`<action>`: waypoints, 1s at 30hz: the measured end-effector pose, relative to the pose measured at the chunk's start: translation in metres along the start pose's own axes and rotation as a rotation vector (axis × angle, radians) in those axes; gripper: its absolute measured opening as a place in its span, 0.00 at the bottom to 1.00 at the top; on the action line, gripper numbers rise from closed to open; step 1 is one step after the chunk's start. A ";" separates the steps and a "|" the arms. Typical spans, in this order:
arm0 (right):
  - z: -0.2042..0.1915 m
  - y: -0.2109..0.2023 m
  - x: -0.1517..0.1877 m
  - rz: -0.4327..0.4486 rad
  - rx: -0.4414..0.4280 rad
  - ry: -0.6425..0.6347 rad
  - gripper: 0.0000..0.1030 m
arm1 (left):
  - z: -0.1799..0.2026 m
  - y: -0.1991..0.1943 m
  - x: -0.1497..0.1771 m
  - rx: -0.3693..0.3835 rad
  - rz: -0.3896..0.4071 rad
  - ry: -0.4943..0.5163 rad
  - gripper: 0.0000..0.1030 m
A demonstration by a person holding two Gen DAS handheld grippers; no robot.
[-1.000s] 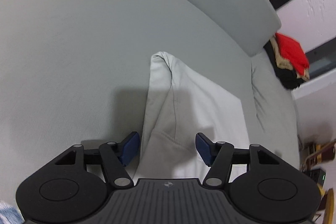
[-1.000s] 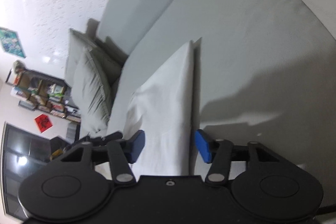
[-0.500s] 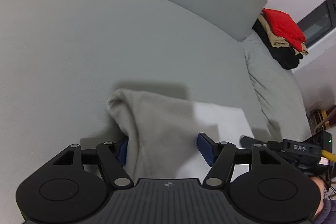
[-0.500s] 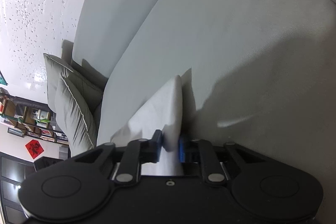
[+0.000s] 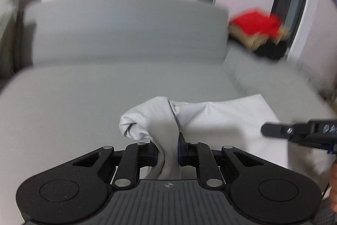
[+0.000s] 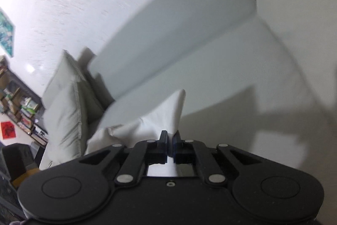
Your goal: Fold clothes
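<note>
Left wrist view: my left gripper (image 5: 167,149) is clamped on a bunched end of the pale grey folded cloth garment (image 5: 221,119), whose long axis runs rightward across the grey sofa seat (image 5: 84,102); my right gripper (image 6: 170,146) pinches its other end.

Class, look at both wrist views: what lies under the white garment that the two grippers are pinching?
Under the white garment lies the grey sofa seat, visible all around it. The left gripper and right gripper both clamp it. Anything beneath the cloth itself is covered.
</note>
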State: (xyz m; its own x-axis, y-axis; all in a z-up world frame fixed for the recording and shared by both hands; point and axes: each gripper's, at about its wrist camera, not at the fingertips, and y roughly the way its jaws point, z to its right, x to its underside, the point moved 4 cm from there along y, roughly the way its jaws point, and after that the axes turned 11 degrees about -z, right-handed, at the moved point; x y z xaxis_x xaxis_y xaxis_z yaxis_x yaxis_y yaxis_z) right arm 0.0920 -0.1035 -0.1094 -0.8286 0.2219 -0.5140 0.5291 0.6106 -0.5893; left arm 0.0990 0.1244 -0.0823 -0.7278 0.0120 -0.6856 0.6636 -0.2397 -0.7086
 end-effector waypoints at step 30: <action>0.187 -0.324 -0.076 0.549 0.324 0.158 0.04 | 0.374 0.039 -0.089 0.346 0.112 0.278 0.15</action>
State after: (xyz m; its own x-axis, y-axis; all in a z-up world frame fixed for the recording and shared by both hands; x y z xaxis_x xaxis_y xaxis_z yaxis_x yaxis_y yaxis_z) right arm 0.0182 -0.4599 0.0040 -0.4265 0.5603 -0.7100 0.8904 0.1222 -0.4384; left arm 0.1251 -0.2493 0.0129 -0.5492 0.2164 -0.8072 0.6045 -0.5641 -0.5625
